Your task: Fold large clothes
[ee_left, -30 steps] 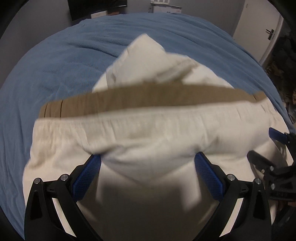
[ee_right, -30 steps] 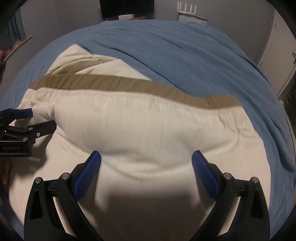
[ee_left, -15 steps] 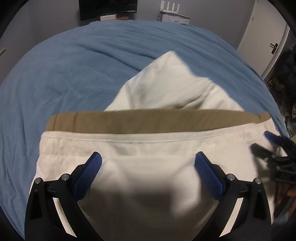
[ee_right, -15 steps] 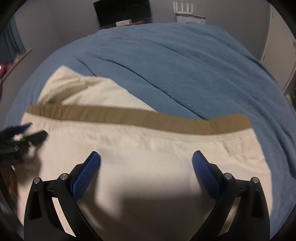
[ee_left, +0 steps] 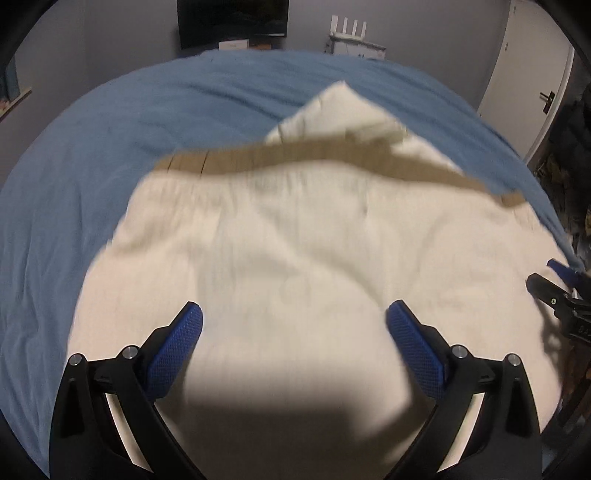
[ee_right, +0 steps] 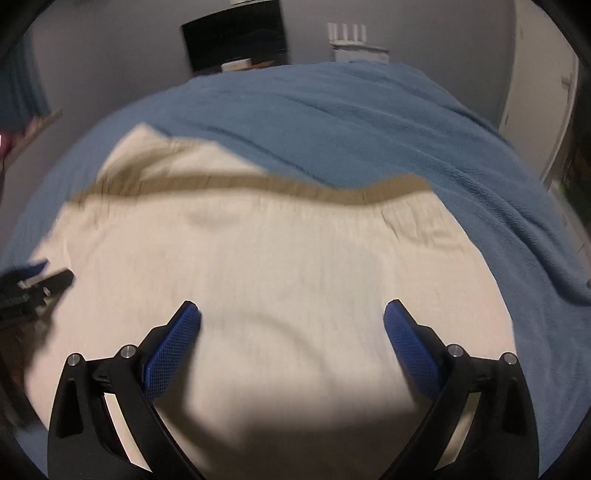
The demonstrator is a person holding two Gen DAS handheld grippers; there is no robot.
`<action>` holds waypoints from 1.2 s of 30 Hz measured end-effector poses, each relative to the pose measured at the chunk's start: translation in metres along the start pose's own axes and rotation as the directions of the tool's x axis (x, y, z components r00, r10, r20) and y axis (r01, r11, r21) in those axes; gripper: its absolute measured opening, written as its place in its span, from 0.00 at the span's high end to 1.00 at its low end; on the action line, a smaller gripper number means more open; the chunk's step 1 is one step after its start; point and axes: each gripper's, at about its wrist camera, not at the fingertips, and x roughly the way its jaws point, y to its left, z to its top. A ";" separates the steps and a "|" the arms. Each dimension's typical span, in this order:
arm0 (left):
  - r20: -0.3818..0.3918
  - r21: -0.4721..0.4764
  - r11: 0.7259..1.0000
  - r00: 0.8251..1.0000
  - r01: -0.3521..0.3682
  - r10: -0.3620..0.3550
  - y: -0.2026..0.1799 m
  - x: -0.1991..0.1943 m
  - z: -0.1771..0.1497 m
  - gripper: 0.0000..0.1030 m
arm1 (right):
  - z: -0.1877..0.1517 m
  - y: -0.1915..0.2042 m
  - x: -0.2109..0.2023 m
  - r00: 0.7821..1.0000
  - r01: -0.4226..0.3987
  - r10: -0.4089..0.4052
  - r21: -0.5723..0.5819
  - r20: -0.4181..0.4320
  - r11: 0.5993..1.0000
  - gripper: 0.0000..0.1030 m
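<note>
A large cream garment (ee_left: 295,258) with a tan waistband (ee_left: 295,158) lies spread on the blue bed cover (ee_left: 92,166). A folded cream layer (ee_left: 343,114) pokes out beyond the band. My left gripper (ee_left: 294,310) hovers open over the cream cloth, with nothing between its blue pads (ee_left: 177,347). The right gripper (ee_left: 561,291) shows at the right edge of this view. In the right wrist view the garment (ee_right: 295,258) and its wavy waistband (ee_right: 258,186) fill the middle. My right gripper (ee_right: 291,308) is open above it, and the left gripper (ee_right: 37,280) is blurred at the left edge.
The blue bed cover (ee_right: 369,122) stretches far beyond the garment. A dark screen (ee_left: 232,20) and a white router (ee_left: 354,37) stand against the back wall. A white door (ee_left: 535,74) is at the right, with dark clutter (ee_left: 572,147) beside it.
The waistband has moved farther from both grippers and now lies wavy instead of straight. Both views have tipped upward, showing more wall. Both grippers stay open, and the cloth is motion-blurred.
</note>
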 end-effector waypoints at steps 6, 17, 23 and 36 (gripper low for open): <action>0.038 -0.035 0.999 0.999 -0.006 0.007 0.009 -0.016 -0.039 0.06 | -0.037 -0.022 -0.031 0.999 0.037 -0.037 0.058 -0.003 0.998 0.07; 0.032 -0.244 0.969 0.999 -0.034 0.043 0.049 -0.053 -0.068 0.06 | -0.056 -0.065 -0.078 0.988 0.155 -0.157 0.221 -0.009 0.963 0.07; 0.078 -0.195 0.980 0.995 -0.041 0.057 0.035 -0.088 -0.087 0.06 | -0.071 -0.024 -0.121 0.986 0.126 -0.139 0.129 0.096 0.984 0.07; 0.092 -0.097 0.995 0.995 -0.026 0.035 -0.003 -0.137 -0.128 0.06 | -0.121 0.026 -0.156 0.973 0.149 -0.152 0.033 0.173 0.988 0.07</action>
